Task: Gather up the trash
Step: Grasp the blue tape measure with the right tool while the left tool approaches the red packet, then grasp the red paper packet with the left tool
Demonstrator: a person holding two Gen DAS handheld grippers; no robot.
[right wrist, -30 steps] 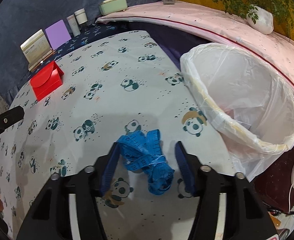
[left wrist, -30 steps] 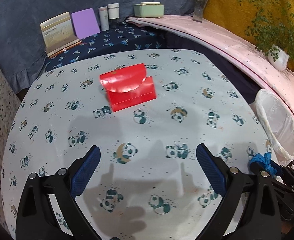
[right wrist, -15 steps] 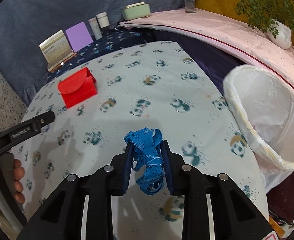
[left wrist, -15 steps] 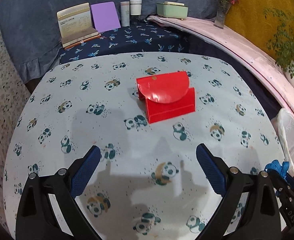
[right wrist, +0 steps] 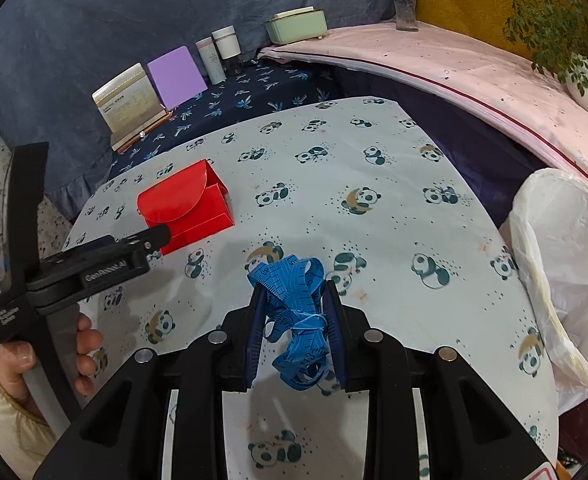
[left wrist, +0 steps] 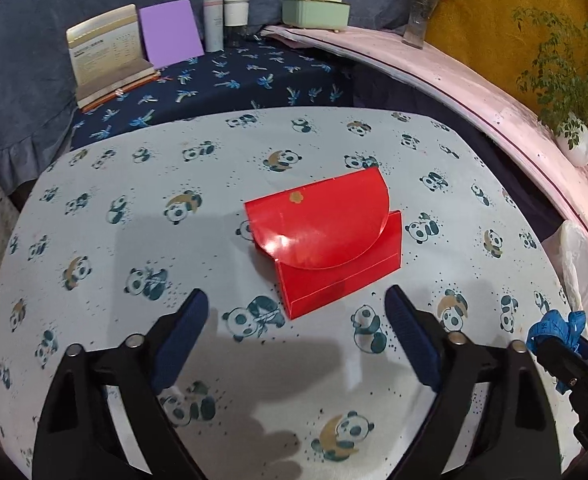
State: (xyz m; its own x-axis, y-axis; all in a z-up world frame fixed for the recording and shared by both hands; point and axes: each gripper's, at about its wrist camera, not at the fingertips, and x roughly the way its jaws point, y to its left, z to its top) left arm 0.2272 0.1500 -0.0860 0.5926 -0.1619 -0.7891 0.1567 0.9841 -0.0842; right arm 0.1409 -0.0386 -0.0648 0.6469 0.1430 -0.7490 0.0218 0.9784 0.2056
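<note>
Right fingers [right wrist: 296, 312] pinch blue tape [right wrist: 294, 300]; left fingers [left wrist: 296, 304], narrowing, spread empty beside red box [left wrist: 326, 240].

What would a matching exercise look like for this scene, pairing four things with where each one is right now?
Things:
1. crumpled blue measuring tape
2. flat red cardboard box with a rounded flap
3. white plastic-lined waste bin
4. small purple board

Places:
A. leaning upright at the back, beside a cream booklet stand
B. lying on the panda-print tablecloth, just ahead of the open left gripper
C. pinched between the fingers of the right gripper
D. standing past the table's right edge

Pairs: 1-C, 2-B, 3-D, 4-A
</note>
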